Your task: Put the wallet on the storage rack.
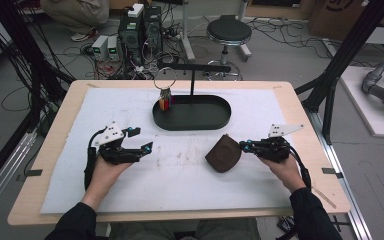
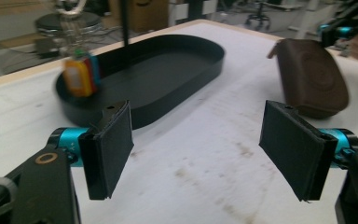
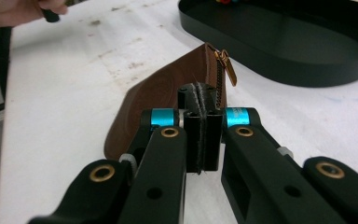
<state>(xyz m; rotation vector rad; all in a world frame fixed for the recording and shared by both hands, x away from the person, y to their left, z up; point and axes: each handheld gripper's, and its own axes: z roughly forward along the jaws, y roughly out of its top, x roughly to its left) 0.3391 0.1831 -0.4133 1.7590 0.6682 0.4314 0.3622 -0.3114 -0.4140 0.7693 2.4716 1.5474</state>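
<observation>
A brown leather zip pouch (image 1: 223,155) lies on the white mat, right of centre. My right gripper (image 1: 242,146) is shut on its right edge. In the right gripper view the pads (image 3: 200,100) pinch the zipper edge of the pouch (image 3: 163,93), which tilts up toward the jaws, and a brass zipper pull (image 3: 228,67) hangs at its end. My left gripper (image 1: 142,139) hovers open over the left of the mat, with nothing between its jaws (image 2: 205,149). The left gripper view has the pouch (image 2: 312,77) at upper right.
A black oval tray (image 1: 192,125) stands at the back middle of the mat, with a T-shaped stand (image 1: 192,67) rising from it. A key ring with coloured tags (image 1: 165,102) hangs over the tray's left end. The wooden table edge (image 1: 180,217) runs along the front.
</observation>
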